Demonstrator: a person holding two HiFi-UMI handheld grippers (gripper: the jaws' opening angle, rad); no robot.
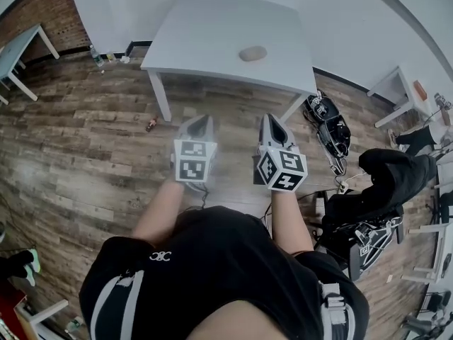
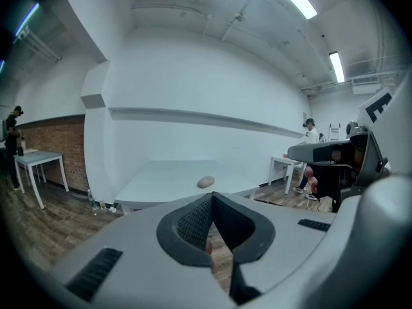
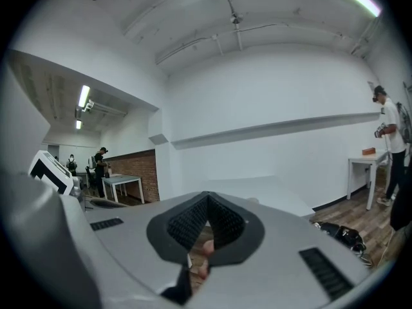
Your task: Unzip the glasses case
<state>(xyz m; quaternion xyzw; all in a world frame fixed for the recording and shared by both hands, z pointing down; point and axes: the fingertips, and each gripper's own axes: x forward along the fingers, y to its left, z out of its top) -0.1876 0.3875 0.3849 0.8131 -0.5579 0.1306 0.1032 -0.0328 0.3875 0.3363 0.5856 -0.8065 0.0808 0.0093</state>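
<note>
On white table (image 1: pixel 212 27): glasses case (image 1: pixel 253 53); cable heap (image 1: pixel 330 127) by rt leg.

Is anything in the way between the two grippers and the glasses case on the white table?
Nothing visible. The glasses case lies alone on the white table; between it and the left gripper and right gripper is only wood floor and the table's near edge.

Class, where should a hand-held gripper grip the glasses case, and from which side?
Probably across its short width, from the near side of the table: the glasses case lies flat, a low oval, long axis sideways. Zip too small to see.
</note>
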